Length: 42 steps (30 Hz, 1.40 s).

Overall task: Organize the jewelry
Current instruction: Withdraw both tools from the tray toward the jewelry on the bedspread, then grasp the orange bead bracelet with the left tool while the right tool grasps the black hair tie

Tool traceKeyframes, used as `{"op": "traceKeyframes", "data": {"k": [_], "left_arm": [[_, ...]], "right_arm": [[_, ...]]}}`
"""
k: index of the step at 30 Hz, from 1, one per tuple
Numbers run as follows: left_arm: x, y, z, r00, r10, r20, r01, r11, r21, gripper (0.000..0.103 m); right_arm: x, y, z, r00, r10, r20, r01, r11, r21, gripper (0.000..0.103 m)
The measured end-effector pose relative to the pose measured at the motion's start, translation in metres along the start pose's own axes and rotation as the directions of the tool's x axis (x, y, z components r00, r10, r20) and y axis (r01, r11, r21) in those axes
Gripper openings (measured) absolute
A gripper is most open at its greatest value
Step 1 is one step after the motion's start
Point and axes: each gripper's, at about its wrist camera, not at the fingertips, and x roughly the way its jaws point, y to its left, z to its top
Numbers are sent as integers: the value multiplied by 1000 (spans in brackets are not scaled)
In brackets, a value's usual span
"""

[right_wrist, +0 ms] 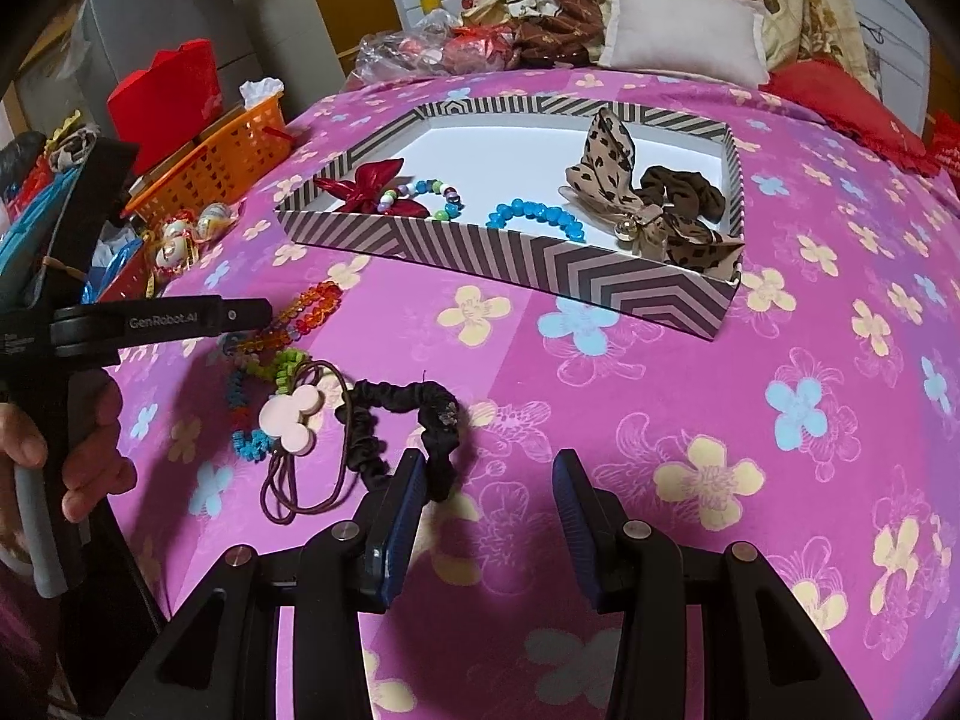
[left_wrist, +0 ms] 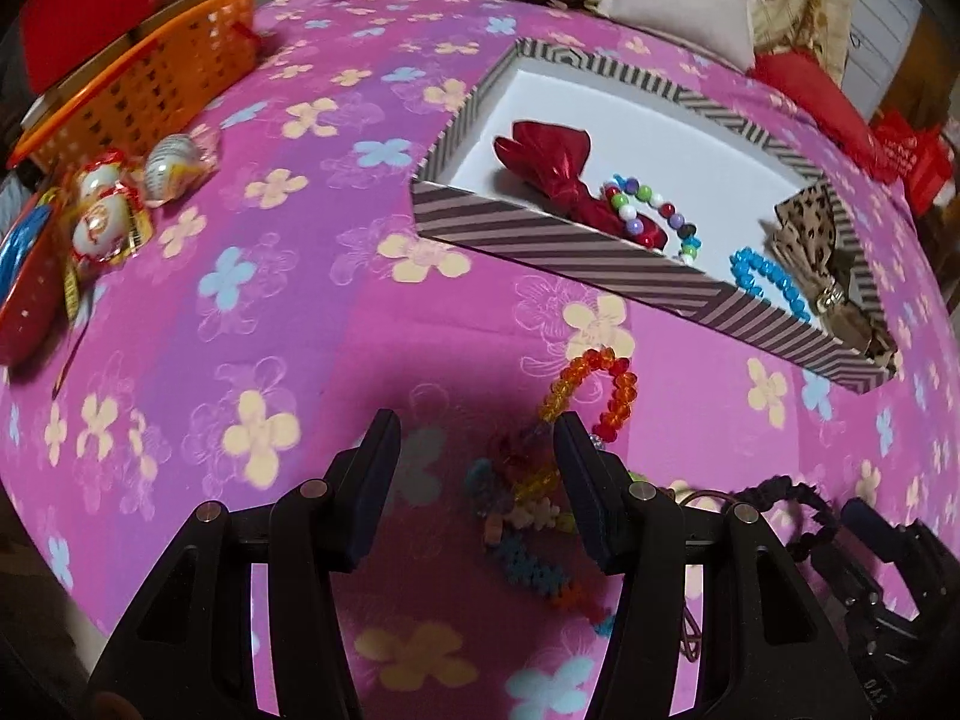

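Left claw [left_wrist: 477,471] hovers wide open over the loose bead bracelets [left_wrist: 591,387] on the pink floral surface [left_wrist: 300,300], gripping nothing. Right claw [right_wrist: 492,507] part open, empty, beside the black scrunchie [right_wrist: 414,414]. Striped box [right_wrist: 540,264] sits toward the far edge.

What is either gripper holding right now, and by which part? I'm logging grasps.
Nothing. The left gripper stands open above the orange bead bracelet; the right gripper is open with only cloth between its fingers, beside the black scrunchie.
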Motion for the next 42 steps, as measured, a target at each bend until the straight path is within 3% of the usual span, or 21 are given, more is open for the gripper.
{"op": "traceKeyframes", "data": {"k": [12, 13, 17, 21, 26, 30, 42], "left_arm": [[19, -6, 7, 999, 37, -8, -37, 999, 33, 52], [19, -6, 8, 999, 37, -5, -37, 999, 35, 49], [18, -6, 9, 1000, 22, 11, -22, 999, 48, 24], [19, 0, 12, 1000, -6, 18, 6, 1000, 29, 9], [18, 10, 11, 998, -54, 25, 54, 998, -13, 8], [10, 22, 10, 997, -69, 26, 71, 996, -53, 8], [-57, 33, 13, 986, -92, 139, 101, 993, -63, 8]], "right_arm": [[14, 7, 7, 1000, 4, -3, -4, 999, -37, 42], [15, 7, 8, 1000, 4, 1, -4, 999, -40, 42], [17, 8, 9, 1000, 11, 16, -11, 999, -36, 42], [18, 11, 9, 1000, 20, 18, -20, 998, -51, 27], [16, 14, 9, 1000, 23, 19, -21, 997, -73, 10], [2, 17, 12, 998, 26, 54, -21, 996, -85, 8], [-41, 21, 21, 989, 38, 144, -26, 996, -84, 8]]}}
